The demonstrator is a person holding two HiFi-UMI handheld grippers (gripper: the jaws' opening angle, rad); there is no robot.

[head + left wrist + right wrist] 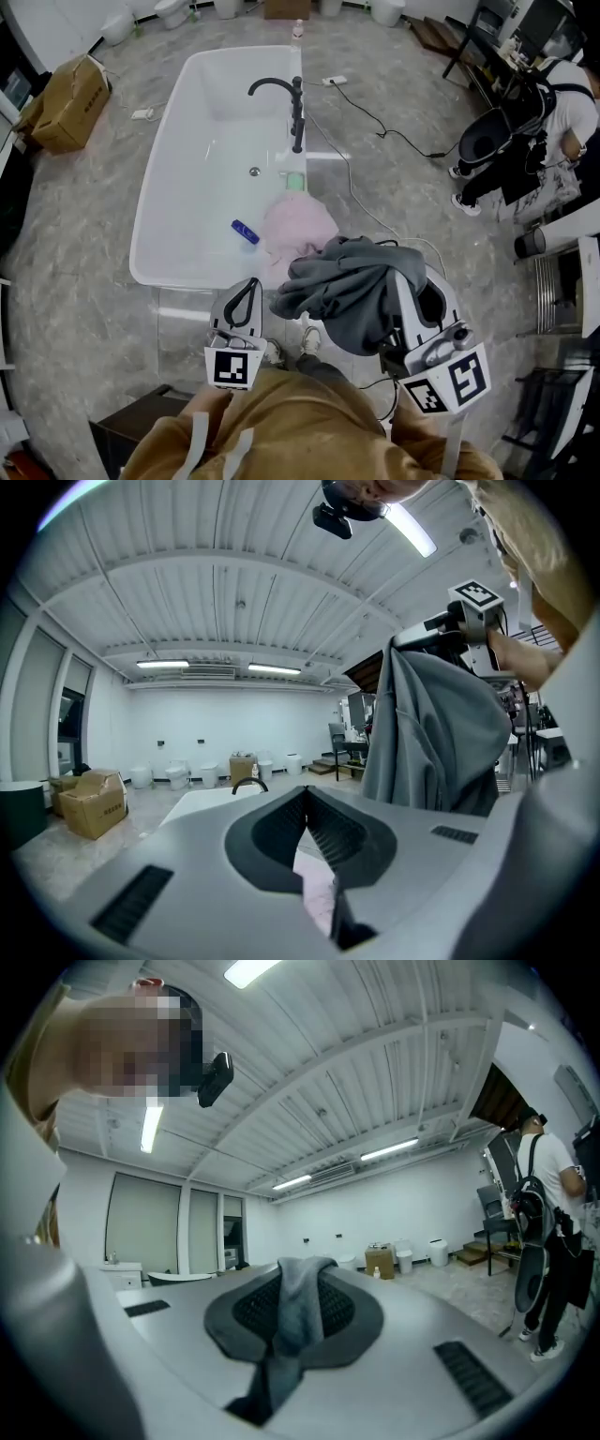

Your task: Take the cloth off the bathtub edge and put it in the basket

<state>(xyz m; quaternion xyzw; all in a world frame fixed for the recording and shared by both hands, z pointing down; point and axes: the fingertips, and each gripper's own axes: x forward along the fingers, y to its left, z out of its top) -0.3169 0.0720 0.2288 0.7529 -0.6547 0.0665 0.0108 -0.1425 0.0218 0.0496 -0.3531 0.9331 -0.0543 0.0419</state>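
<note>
Grips a gray cloth [347, 286] up off the bathtub [150, 202] edge, in front of the person's chest.
Looks down on a gray marbled floor [75, 253] in a bright white room with a ribbed ceiling, with the white bathtub set straight ahead and a black faucet [286, 98] on its right rim. Takes in a cardboard box [67, 105] at far left, a cable [375, 122] trailing over the floor at right, and a person [553, 122] standing at the far right. Finds a pink cloth [300, 225] heaped on the near right rim and a small blue item [245, 231] inside the tub beside it. Clamps the right hand-held gripper [300, 1274] on a fold of the gray cloth, thick, creased and hanging in loose bunches that hide part of the pink cloth. Keeps the left hand-held gripper [302, 803] pressed together on nothing, just beside the hanging cloth.
</note>
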